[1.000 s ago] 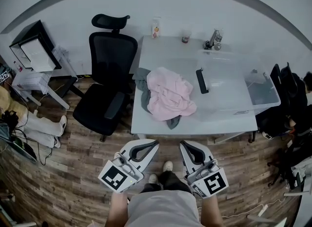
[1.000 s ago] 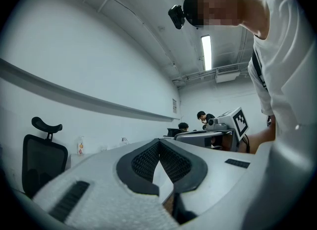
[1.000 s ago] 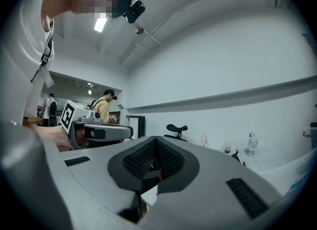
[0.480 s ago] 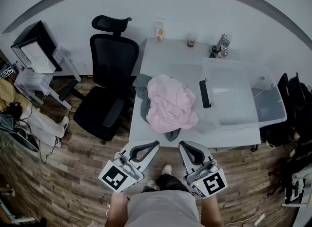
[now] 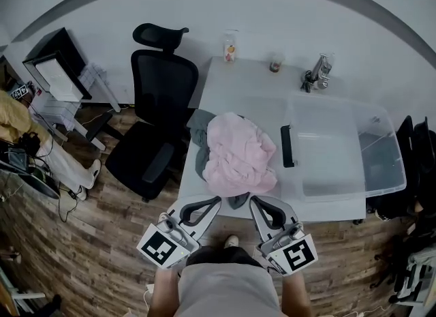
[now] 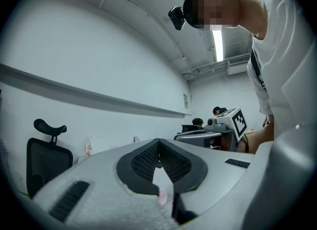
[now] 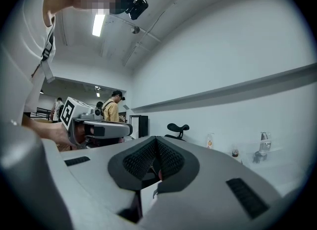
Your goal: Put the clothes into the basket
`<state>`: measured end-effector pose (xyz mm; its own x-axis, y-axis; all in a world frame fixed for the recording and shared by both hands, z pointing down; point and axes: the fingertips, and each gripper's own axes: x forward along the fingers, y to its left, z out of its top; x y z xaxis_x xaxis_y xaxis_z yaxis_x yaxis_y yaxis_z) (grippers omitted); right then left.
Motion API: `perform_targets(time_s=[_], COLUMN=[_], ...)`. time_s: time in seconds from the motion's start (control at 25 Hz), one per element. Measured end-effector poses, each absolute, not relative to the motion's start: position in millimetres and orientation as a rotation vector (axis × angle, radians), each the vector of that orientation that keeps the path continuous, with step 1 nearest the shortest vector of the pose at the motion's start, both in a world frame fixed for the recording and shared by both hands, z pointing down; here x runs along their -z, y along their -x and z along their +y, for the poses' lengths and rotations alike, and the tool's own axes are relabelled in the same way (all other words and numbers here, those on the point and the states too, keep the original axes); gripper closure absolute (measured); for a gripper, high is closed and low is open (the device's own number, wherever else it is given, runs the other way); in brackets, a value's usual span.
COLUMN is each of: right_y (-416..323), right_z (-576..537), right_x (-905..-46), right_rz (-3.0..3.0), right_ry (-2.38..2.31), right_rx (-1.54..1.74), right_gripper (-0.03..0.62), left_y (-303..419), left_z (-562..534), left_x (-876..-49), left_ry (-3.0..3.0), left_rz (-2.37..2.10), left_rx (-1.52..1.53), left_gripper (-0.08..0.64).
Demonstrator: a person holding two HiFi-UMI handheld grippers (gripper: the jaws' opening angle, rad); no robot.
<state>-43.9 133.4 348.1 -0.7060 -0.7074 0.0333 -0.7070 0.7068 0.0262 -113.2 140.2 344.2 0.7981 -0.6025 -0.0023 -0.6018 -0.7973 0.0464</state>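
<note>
A heap of pink clothes (image 5: 238, 155) (a grey piece shows at its left and near edges) lies on the white table (image 5: 238, 80), outside the clear plastic basket (image 5: 383, 176) and just to its left; the basket stands on the table's right part. Both tools sit side by side at the table's near edge, short of the heap: the left gripper (image 5: 206, 204) has its jaws closed together with nothing between them, and so does the right gripper (image 5: 261, 206). A black office chair (image 5: 162, 97) stands left of the table
</note>
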Motion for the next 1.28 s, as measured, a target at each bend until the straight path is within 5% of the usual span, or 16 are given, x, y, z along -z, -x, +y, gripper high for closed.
perform_targets(time_s=[1.28], right_y=[56.2], right_z=[-34.9], right_x=[-372.7], right_rz=[-2.684], right_ry=[-1.342], right_rx=[-0.010], right_gripper=[0.588], left_y=[127.9], left_z=[-38.1], left_x=[-370.2], left_ry=[-2.986], left_rz=[-0.754], left_rx=[-0.003], left_gripper=[0.555])
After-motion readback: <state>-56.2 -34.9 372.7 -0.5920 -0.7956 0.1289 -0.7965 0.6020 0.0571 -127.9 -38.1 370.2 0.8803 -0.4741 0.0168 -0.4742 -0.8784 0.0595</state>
